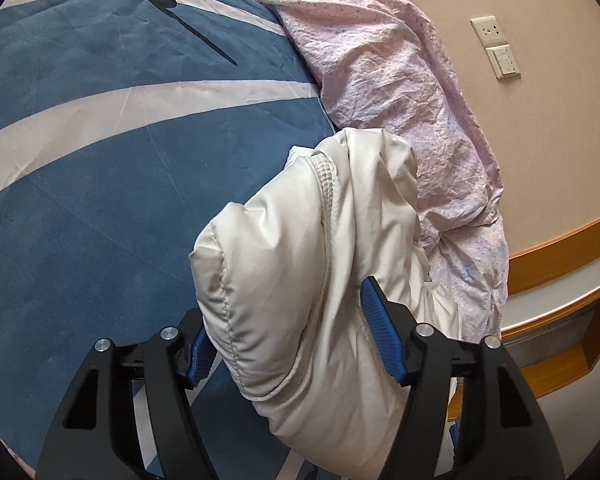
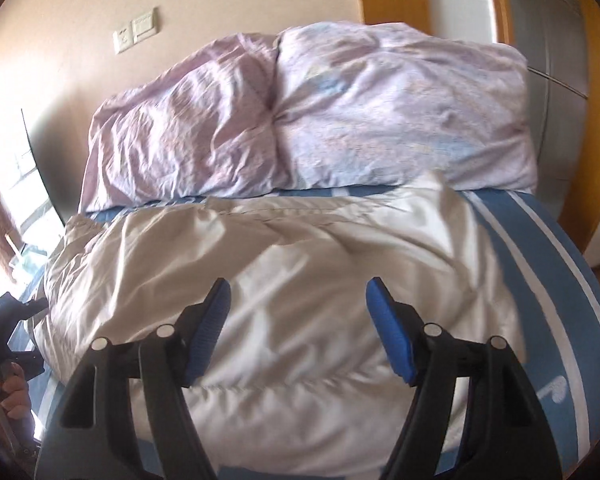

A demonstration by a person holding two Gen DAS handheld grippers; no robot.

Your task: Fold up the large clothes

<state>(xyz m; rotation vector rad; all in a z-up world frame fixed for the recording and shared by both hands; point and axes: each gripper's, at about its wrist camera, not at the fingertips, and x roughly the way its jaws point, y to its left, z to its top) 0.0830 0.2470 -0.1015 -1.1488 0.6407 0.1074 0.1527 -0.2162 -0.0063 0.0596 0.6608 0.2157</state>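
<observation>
Both grippers open; jacket (image 2: 284,280) on bed (image 1: 100,200).

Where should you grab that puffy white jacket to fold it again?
Probably the puffy white quilted jacket is best pinched at its stitched edge, coming from the near side. That seam is a firm ridge, while the padded middle is slippery and bulging. The edge lies raised off the blue striped bedspread.

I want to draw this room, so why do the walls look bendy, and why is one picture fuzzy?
Both wrist views use fisheye lenses, so the wall and wooden trim curve and the corners go dark. The left wrist view is sharp: the white jacket shows its stitching. The right wrist view is smeared, the jacket glares shiny, and bright window light washes out the left edge.
</observation>
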